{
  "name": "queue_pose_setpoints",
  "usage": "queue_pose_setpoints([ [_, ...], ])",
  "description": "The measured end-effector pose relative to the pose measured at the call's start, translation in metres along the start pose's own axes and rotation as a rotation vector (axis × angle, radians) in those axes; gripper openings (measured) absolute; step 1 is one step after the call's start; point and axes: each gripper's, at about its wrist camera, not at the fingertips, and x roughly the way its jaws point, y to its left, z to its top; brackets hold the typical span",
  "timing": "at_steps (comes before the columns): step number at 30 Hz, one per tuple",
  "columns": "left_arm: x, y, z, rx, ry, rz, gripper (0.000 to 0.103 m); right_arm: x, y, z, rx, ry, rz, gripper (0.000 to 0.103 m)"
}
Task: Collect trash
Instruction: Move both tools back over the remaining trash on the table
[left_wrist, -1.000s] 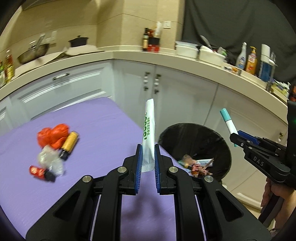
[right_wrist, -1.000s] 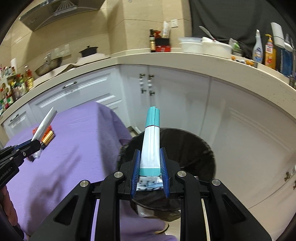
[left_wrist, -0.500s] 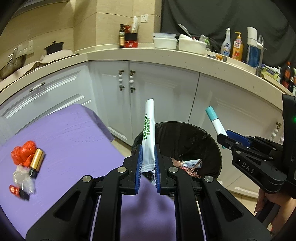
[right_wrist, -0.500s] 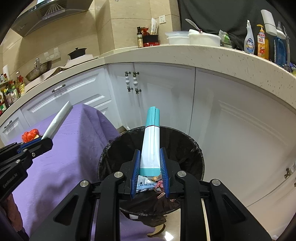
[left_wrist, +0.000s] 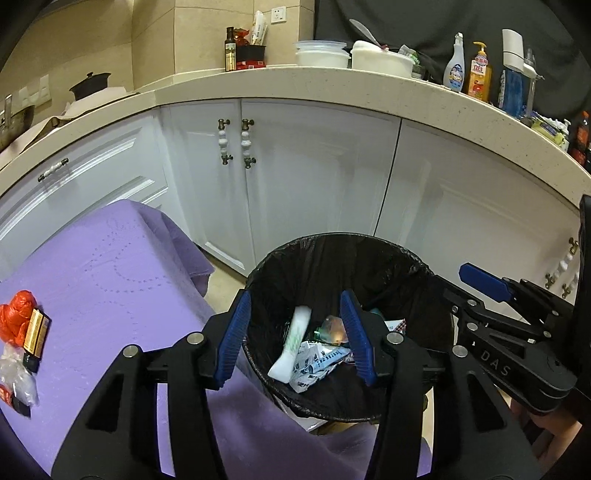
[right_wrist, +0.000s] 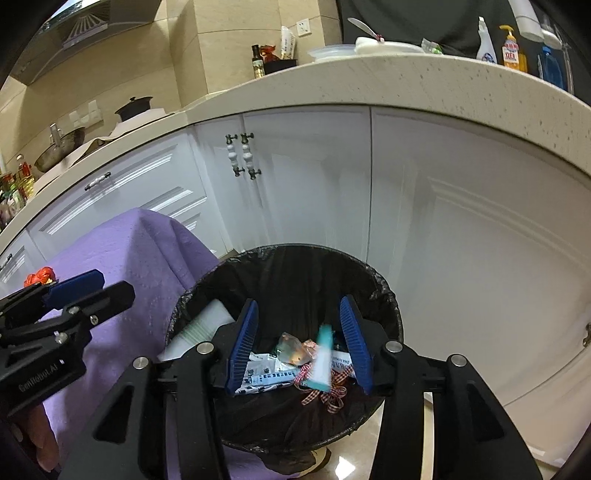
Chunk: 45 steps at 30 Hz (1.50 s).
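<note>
A: On the far left, what sits on the purple cloth (left_wrist: 110, 280)?

B: A red wad (left_wrist: 16, 314), a gold battery (left_wrist: 36, 332) lying against it and a clear wrapper (left_wrist: 18, 376) just below. All of it lies near the cloth's left edge, well apart from the bin (left_wrist: 332, 266).

A: And the left gripper (left_wrist: 297, 332)?

B: It hangs over the bin's near rim, at the cloth's corner. Its jaws are opening, and the blue pads touch nothing. Between them, but down inside the bin, lies the white sachet (left_wrist: 291, 343) with green print, tilted on a crumpled printed wrapper (left_wrist: 317, 365).

A: Anything in the way there?

B: The cloth's hanging corner sits against the bin's left side; the mouth itself is clear. Behind the bin stand white cupboard doors (left_wrist: 306, 177) under a speckled counter (left_wrist: 332, 81) loaded with tubs and bottles.

A: Now the right gripper (right_wrist: 299, 341)?

B: It is over the bin as well, to the right of the left one, and its jaws are opening too. The teal-and-white tube (right_wrist: 323, 358) shows blurred between the pads, touching neither, above the rubbish: a checked ribbon (right_wrist: 325, 387) and more wrappers.

A: Do the two grippers meet?

B: No. In the left view the right one's fingers reach across the bin's right rim, near but apart. A hand shows beneath it at the lower right corner.
</note>
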Motion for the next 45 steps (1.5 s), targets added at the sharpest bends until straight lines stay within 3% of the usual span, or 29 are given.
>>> queue_pose_setpoints([
  [9,-0.023,0.017,-0.003,-0.034,-0.021,0.029,0.056,-0.013,0.010,0.003,-0.004,-0.018,0.021,0.046],
  [16,-0.064,0.057,-0.019,-0.110,-0.045,0.095,0.058,-0.022,0.047,0.008,-0.051,-0.035,0.086,0.047],
  [20,-0.087,0.089,-0.032,-0.188,-0.045,0.145,0.058,-0.024,0.079,0.007,-0.086,-0.029,0.140,0.047],
  [36,-0.182,0.234,-0.112,-0.441,-0.043,0.460,0.058,-0.030,0.240,-0.009,-0.309,0.016,0.394,0.047],
  [45,-0.216,0.289,-0.148,-0.551,-0.037,0.558,0.058,-0.024,0.322,-0.027,-0.419,0.063,0.514,0.047],
])
